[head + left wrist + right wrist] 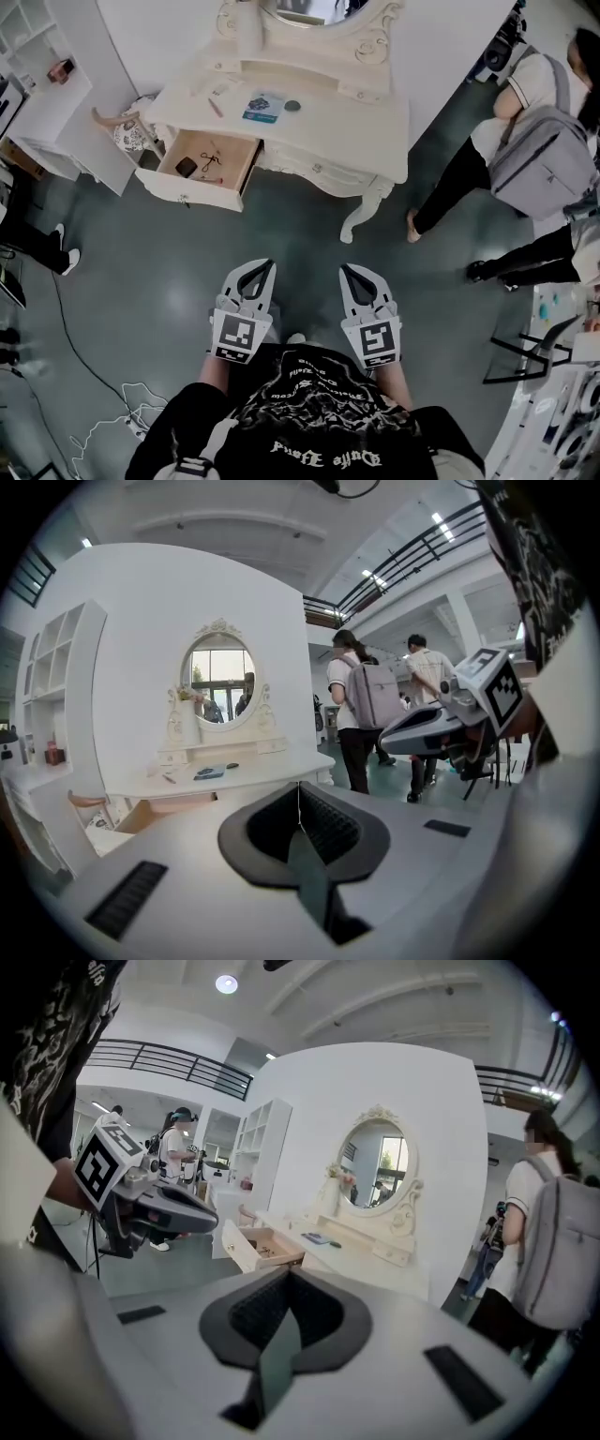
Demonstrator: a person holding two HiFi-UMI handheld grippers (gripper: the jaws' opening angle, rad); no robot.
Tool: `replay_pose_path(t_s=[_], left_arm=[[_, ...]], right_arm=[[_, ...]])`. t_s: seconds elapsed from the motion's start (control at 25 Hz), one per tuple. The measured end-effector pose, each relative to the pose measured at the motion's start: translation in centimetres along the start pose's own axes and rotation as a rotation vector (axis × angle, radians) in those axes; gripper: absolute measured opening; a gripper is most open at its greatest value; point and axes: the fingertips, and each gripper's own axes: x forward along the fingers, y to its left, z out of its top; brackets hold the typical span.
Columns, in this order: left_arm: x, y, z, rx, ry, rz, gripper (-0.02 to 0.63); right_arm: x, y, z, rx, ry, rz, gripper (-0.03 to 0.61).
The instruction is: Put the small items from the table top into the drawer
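A white dressing table [375,131] with an oval mirror stands well ahead of me. On its top lie a blue packet [263,106], a small dark round item [292,106] and a thin pink stick [216,106]. Its left drawer [239,173] is pulled out, with a dark item [186,167] and a small reddish tool [211,159] inside. My left gripper [269,263] and right gripper [344,269] are held close to my body, far from the table. Both are shut with nothing in them. The left gripper view shows the left gripper [299,785] shut. The right gripper view shows the right gripper [289,1272] shut.
A person with a grey backpack [539,150] stands right of the table, another beside them. White shelves [47,84] stand at the left, and a stool [127,127] is by the drawer. Cables [94,375] trail over the grey floor at my left. A black stand [525,347] is at my right.
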Motion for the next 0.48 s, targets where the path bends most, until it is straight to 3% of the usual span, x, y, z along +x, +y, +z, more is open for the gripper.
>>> replay_pose_path(t_s=[0.48], left_arm=[[4.4,7.1,0.5,0.001,0.002,0.008,0.015]], right_arm=[[8.2,-1.4,2.1,-0.016,0.011,0.032,0.009]])
